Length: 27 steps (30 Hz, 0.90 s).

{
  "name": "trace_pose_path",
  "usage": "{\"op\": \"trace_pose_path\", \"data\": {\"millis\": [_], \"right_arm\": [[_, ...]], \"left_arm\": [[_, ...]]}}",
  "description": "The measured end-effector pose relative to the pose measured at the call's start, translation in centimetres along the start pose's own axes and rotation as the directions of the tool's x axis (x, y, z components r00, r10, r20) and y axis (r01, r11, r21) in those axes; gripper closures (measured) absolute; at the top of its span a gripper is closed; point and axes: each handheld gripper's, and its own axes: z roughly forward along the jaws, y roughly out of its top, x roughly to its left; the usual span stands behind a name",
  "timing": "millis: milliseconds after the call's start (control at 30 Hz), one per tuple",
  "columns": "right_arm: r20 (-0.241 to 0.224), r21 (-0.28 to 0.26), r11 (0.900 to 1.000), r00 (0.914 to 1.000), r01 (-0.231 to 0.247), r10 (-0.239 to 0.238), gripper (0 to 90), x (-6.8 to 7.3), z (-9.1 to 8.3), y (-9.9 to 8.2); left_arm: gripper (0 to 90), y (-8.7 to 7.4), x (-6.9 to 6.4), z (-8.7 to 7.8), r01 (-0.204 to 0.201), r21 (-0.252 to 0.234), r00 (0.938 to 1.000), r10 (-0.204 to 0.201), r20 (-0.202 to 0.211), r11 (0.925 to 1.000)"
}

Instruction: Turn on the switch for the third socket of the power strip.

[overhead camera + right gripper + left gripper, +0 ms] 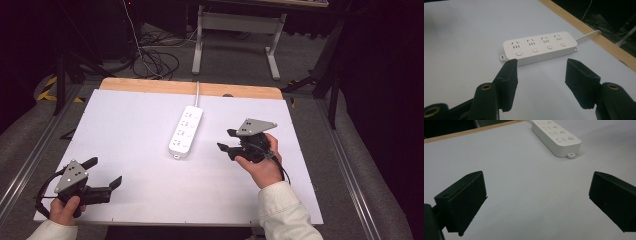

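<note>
A white plastic four-socket power strip [186, 131] is lying near the middle of the white-topped bench [125, 130], its cable running off over the far wooden edge. The right gripper [226, 140] is hovering just beside the strip, its black fingers [507, 82] standing apart and holding nothing. The left gripper [104, 172] is resting near the bench's near left corner, well apart from the strip, its fingers [461, 202] spread wide and empty.

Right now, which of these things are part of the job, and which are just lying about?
In the job: power strip; right gripper, open, facing it; left gripper, open, farther off.
Just lying about: tangled cables on the floor; white desk frame behind the table.
</note>
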Motion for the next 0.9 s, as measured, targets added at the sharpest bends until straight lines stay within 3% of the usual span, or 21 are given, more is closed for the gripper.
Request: {"op": "trace_pose_path", "data": {"millis": [100, 467, 733, 900], "right_arm": [[-0.012, 0.009, 0.9997, 0.9997, 0.021, -0.021, 45.2, -0.2, 0.6, 0.7], [0.003, 0.017, 0.9997, 0.9998, 0.017, -0.017, 44.2, -0.6, 1.9, 1.9], [-0.032, 0.010, 0.9999, 0.9994, 0.012, -0.012, 52.5, -0.7, 2.9, 2.8], [-0.071, 0.009, 1.0000, 0.9975, -0.005, 0.005, 64.4, -0.9, 3.9, 3.0]], "left_arm": [[1.7, 0.0, 0.0, 0.0, -0.001, -0.001, 1.0000, 0.001, 0.000, 1.0000], [1.7, -0.2, 0.1, -0.4, 0.006, 0.000, 0.9999, -0.006, -0.015, 1.0000], [1.7, -0.3, 0.1, -0.6, 0.007, -0.002, 0.9997, -0.007, -0.024, 1.0000], [1.7, -0.3, 0.1, -0.6, 0.006, 0.001, 0.9997, -0.006, -0.022, 1.0000]]}}
